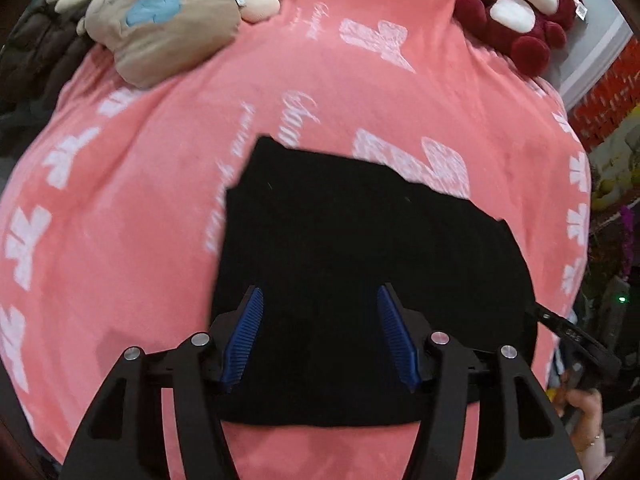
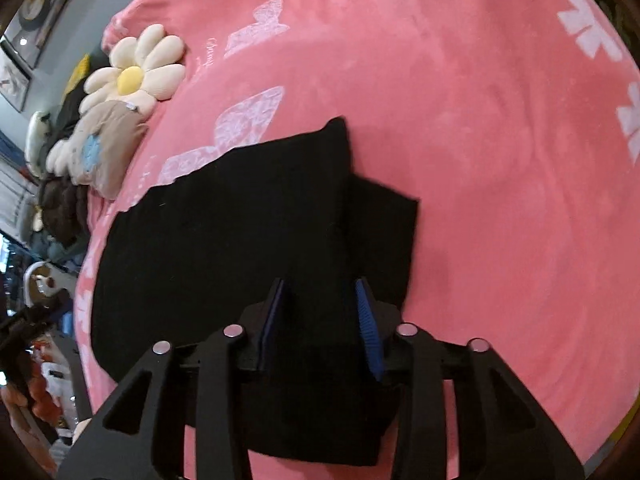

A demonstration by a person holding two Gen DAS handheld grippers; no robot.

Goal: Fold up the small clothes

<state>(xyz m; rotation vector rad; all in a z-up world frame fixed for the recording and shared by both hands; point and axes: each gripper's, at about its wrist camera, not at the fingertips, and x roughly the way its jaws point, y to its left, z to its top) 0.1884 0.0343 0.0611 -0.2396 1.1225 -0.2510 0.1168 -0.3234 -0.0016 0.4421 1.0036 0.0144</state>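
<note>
A black garment (image 1: 360, 264) lies flat on a pink blanket (image 1: 140, 200) printed with white butterflies and script, and both grippers hang over its near edge. The left gripper (image 1: 320, 300) points forward and down over the cloth, its two blue-ribbed fingers (image 1: 248, 332) spread wide with bare black fabric showing between them; nothing is pinched, so it is released. At the right border of that view a hand (image 1: 584, 420) clutches the black body of the other tool beside the garment's right edge. The right gripper (image 2: 320, 292) reaches in over the garment's right portion, where one layer is folded across another and a lower flap juts out toward the pink cloth. Its blue pads (image 2: 368, 324) stand apart, narrower than the left pair, with black fabric lying in the gap and running back under the frame; whether the pads press that fabric or merely straddle it cannot be told, since black cloth against black fingers hides the contact. Far across the blanket rest a tan bunny cushion (image 1: 160, 20) with a blue patch, touching a cream flower pillow (image 2: 140, 72) with a yellow center. A dark red bear plush (image 1: 520, 16) sits at the far right corner.
</note>
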